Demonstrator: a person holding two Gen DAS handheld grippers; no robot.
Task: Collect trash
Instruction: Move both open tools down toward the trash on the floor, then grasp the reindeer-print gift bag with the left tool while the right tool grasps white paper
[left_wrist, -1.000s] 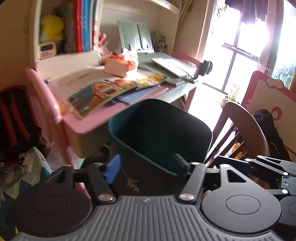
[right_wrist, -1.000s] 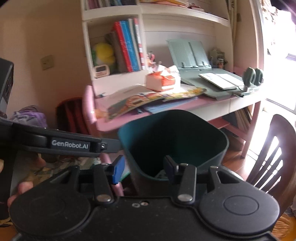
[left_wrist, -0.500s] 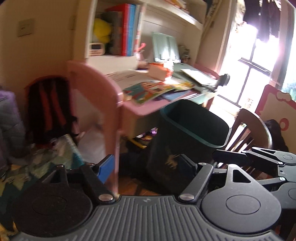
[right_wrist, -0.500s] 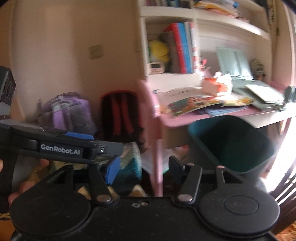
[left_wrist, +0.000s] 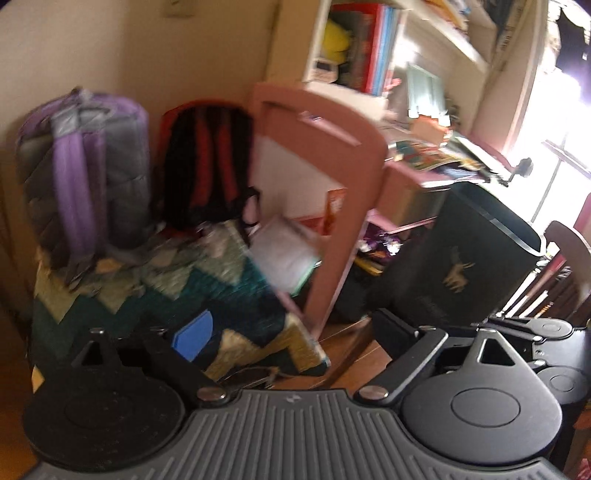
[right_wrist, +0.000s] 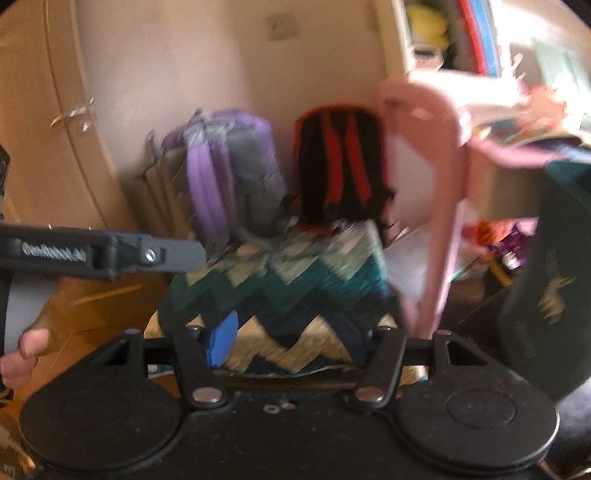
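- Pink desk (left_wrist: 402, 173) and its pink side panel (left_wrist: 332, 184) are filling the middle of both views; books and papers are lying on top.
- Zigzag blanket (right_wrist: 295, 291) is covering a low seat directly ahead of both claws, with a purple backpack (right_wrist: 229, 173) and a black-and-red backpack (right_wrist: 340, 162) leaning behind it.
- Dark green bin (left_wrist: 472, 258), the destination for trash, is standing on the floor at the right, just beside the desk panel.
- Possible trash, small colourful wrappers (left_wrist: 376, 247), is lying under the desk between panel and bin; blur is preventing a firm identification.
- Left claw (left_wrist: 291, 328) is holding its fingers apart, gripping nothing.
- Right claw (right_wrist: 291, 339) is likewise standing apart and empty.
- Risk: both views are smearing, so a reach made now is likely to clip the pink panel or nudge the bin; the wrappers, sitting low in shadow, are easily being mistaken for belongings.
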